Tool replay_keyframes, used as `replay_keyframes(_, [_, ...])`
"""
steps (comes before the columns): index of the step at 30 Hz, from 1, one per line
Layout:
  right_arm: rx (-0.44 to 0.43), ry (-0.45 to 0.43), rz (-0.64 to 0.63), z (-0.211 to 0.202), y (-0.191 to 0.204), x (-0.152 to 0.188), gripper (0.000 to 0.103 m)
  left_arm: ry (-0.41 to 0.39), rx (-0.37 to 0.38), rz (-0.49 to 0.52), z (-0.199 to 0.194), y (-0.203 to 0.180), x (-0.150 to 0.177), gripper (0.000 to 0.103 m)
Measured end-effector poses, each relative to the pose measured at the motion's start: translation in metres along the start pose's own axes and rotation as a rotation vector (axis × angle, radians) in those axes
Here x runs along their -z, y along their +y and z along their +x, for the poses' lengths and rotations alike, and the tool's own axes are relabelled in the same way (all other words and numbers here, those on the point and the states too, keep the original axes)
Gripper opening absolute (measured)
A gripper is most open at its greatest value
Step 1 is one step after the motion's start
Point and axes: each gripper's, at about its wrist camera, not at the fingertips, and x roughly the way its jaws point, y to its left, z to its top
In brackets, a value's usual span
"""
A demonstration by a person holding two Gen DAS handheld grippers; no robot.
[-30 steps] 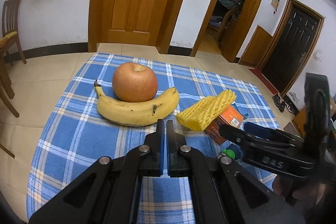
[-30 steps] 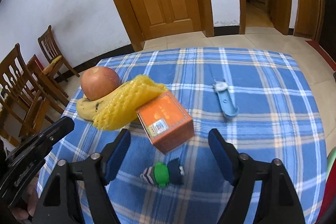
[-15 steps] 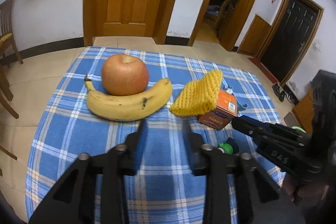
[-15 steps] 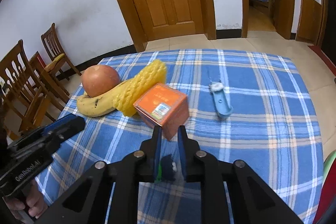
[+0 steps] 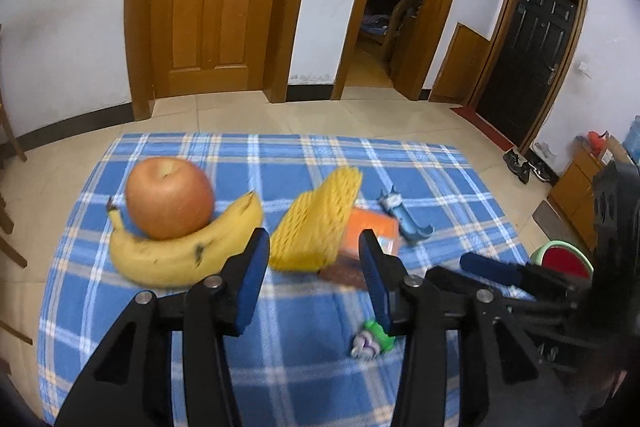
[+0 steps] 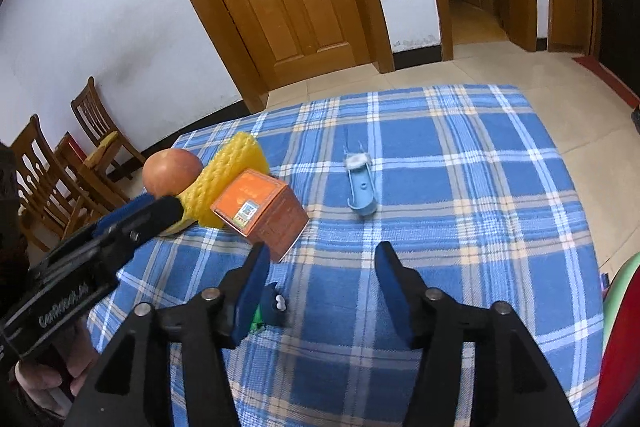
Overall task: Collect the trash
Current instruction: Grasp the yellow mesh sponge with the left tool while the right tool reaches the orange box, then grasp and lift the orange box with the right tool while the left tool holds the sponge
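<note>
Both grippers have drawn back from the worktop [image 6: 480,187], their fingers just spreading again: left gripper [image 5: 314,267] and right gripper [image 6: 318,283] gape with nothing between them. The trash lies loose mid-cloth: foam net [image 5: 316,223] leaning on the box [image 6: 260,211], wrapper [image 5: 370,341] nearest

A blue plaid tablecloth [image 6: 460,163] carries an apple [image 5: 169,197], banana [image 5: 180,255], yellow foam net [image 5: 316,227], orange box [image 6: 260,211], blue holder [image 6: 362,187] and small wrapper [image 5: 370,341].

Apple [image 5: 169,202] behind banana [image 5: 176,257], foam net [image 5: 316,223] leaning on box [image 6: 262,209] to their right.
</note>
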Motion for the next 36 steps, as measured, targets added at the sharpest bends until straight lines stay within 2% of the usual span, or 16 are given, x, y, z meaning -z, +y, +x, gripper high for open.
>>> replay_keyframes(5, [-0.013, 0.001, 0.021, 0.002, -0.004, 0.001, 0.059, 0.011, -0.026, 0.016, 0.019, -0.002, -0.002, 0.046])
replay_keyframes(6, [-0.015, 0.000, 0.026, 0.002, -0.005, 0.001, 0.059, 0.014, -0.031, 0.017, 0.021, -0.002, -0.002, 0.042])
replay_keyframes(8, [-0.017, 0.001, 0.031, 0.003, -0.006, 0.002, 0.059, 0.022, -0.027, 0.010, 0.026, 0.002, -0.001, 0.009])
replay_keyframes(9, [-0.017, 0.003, 0.031, 0.003, -0.007, 0.003, 0.059, 0.030, -0.020, -0.001, 0.027, 0.004, 0.000, 0.008])
replay_keyframes(14, [-0.009, 0.014, 0.018, 0.007, -0.003, 0.003, 0.062, 0.003, 0.001, -0.065, 0.017, 0.018, 0.001, 0.007])
replay_keyframes(19, [0.010, 0.016, -0.013, 0.010, 0.009, -0.003, 0.078, -0.069, 0.003, -0.102, -0.016, 0.026, -0.001, 0.007])
replay_keyframes(23, [0.007, 0.015, -0.065, 0.014, 0.025, -0.008, 0.082, -0.116, -0.013, -0.141, -0.042, 0.039, -0.002, 0.006])
replay_keyframes(25, [0.007, 0.016, -0.099, 0.018, 0.035, -0.010, 0.087, -0.123, -0.032, -0.159, -0.051, 0.044, -0.002, 0.006])
replay_keyframes(29, [0.057, 0.029, -0.136, 0.033, 0.050, -0.017, 0.088, -0.118, -0.055, -0.192, -0.060, 0.054, 0.003, 0.006])
replay_keyframes(35, [0.043, 0.070, -0.115, 0.059, 0.055, -0.029, 0.088, -0.116, -0.074, -0.217, -0.068, 0.066, 0.015, 0.006])
replay_keyframes(36, [0.040, 0.073, -0.116, 0.061, 0.056, -0.029, 0.085, -0.116, -0.076, -0.222, -0.070, 0.068, 0.017, 0.006])
